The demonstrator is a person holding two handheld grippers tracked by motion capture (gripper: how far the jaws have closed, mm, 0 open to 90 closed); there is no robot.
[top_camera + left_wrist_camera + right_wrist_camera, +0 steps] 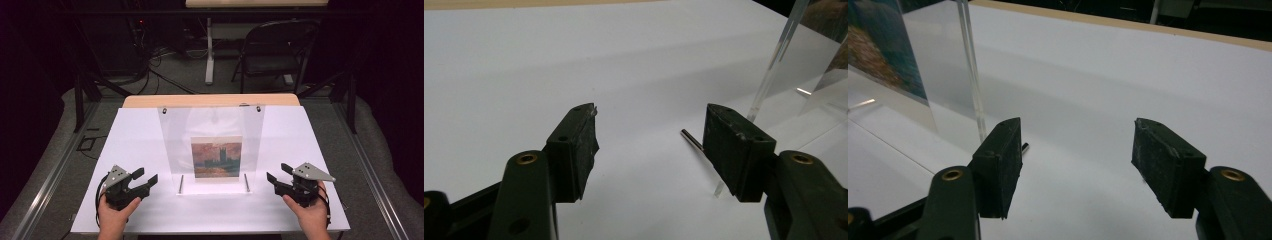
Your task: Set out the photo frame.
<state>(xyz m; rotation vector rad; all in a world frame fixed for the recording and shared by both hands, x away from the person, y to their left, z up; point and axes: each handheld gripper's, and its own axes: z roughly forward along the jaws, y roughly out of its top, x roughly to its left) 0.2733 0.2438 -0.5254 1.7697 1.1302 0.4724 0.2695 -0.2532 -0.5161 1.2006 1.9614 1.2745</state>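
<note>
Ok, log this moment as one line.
left claw: open, empty | right claw: open, empty | clear frame: upright between them, untouched | picture: inside frame

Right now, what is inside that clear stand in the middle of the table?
Inside the clear acrylic stand sits a small painting print of towers under a reddish sky, upright in its lower half. Its back cannot be seen. Two metal pins lie at the base.
</note>
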